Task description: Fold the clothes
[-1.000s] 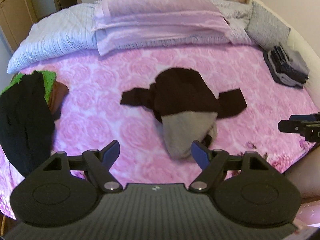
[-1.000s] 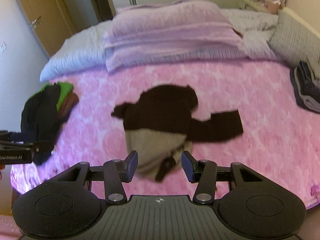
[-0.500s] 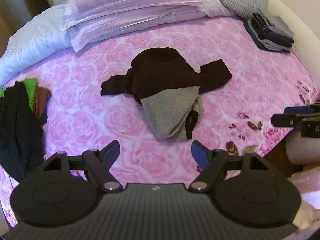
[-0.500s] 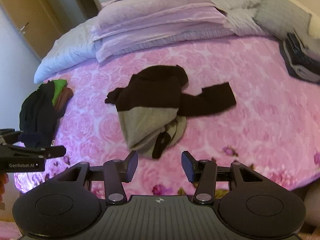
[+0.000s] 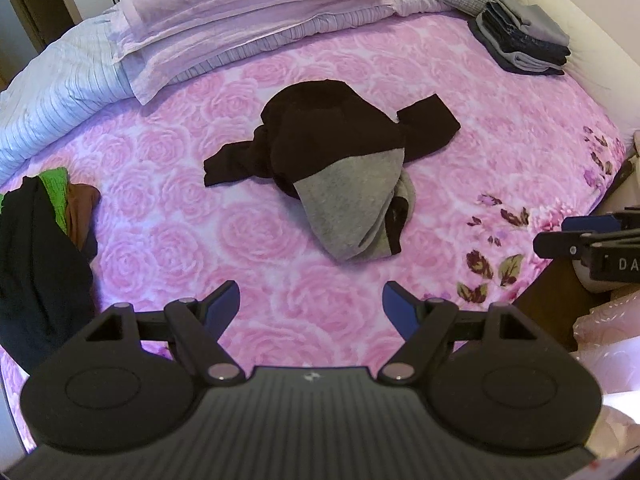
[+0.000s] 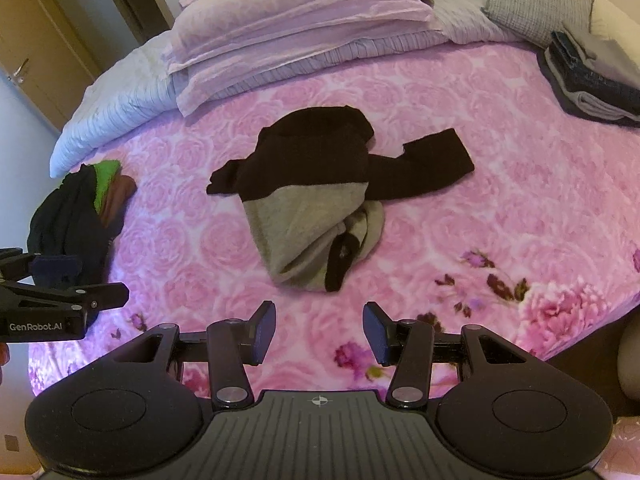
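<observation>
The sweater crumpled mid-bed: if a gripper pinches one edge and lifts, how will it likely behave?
The sweater is probably floppy: it lies bunched in soft folds, so the rest would likely hang and unroll from the pinch. Its sleeves sprawl loose and would likely trail. The knit looks thick, so perhaps fairly heavy for cloth, and unlikely to slip.

Your left gripper is matte black, with blue pads on its fingers, silver pivot screws and a ribbed housing between two round discs. Your right gripper matches it, with a small crosshair mark atop the ribs. Seen side-on, the left one's body reads "GenRobot.AI" in white.
</observation>
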The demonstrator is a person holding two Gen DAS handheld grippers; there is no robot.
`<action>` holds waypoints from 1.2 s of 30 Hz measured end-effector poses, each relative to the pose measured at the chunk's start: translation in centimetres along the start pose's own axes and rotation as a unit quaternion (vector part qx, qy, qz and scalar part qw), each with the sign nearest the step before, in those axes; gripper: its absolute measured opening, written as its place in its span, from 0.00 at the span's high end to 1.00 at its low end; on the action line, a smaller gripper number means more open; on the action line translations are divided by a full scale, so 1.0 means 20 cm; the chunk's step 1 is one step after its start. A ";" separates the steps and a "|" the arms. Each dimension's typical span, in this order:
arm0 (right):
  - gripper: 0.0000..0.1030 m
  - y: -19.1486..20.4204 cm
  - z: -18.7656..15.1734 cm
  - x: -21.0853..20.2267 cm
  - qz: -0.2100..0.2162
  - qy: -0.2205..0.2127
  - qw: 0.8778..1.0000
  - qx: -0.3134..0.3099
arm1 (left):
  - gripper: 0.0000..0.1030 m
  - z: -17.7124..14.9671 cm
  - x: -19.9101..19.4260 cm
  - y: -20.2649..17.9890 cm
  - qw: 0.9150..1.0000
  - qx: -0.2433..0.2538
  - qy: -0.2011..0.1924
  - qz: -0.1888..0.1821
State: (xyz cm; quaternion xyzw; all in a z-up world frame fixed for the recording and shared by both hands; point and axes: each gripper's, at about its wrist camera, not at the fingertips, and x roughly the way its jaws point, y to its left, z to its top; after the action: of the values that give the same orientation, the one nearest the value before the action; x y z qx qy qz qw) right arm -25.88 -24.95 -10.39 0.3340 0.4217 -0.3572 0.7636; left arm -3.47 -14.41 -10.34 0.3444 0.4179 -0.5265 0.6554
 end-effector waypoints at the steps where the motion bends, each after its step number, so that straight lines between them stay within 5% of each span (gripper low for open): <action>1: 0.56 0.00 0.01 0.01 0.000 0.000 1.000 0.000 | 0.27 0.01 0.01 0.00 1.000 -0.003 0.000 0.002; 12: 0.56 -0.29 0.23 0.10 0.010 -0.016 0.999 -0.028 | 0.27 0.04 0.22 -0.05 0.997 -0.064 -0.014 0.042; 19: 0.56 -0.66 0.51 0.22 0.038 0.000 0.995 -0.089 | 0.27 -0.02 0.45 -0.20 0.982 -0.167 -0.016 0.085; 25: 0.56 -1.03 0.68 0.37 0.009 -0.004 0.994 -0.109 | 0.28 -0.10 0.74 -0.38 0.967 -0.240 -0.024 0.082; 32: 0.56 -1.33 0.76 0.54 -0.026 0.005 0.997 -0.073 | 0.28 -0.11 1.08 -0.50 0.963 -0.255 -0.044 0.067; 36: 0.56 -1.39 0.73 0.63 -0.045 0.018 0.996 -0.069 | 0.28 -0.07 1.25 -0.49 0.964 -0.236 -0.060 0.104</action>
State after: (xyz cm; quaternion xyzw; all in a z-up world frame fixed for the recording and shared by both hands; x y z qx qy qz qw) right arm -38.04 -54.65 -21.26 0.2682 0.4735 -0.3549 0.7602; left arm -10.91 -25.23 -33.79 0.1889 0.4520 -0.3615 0.7933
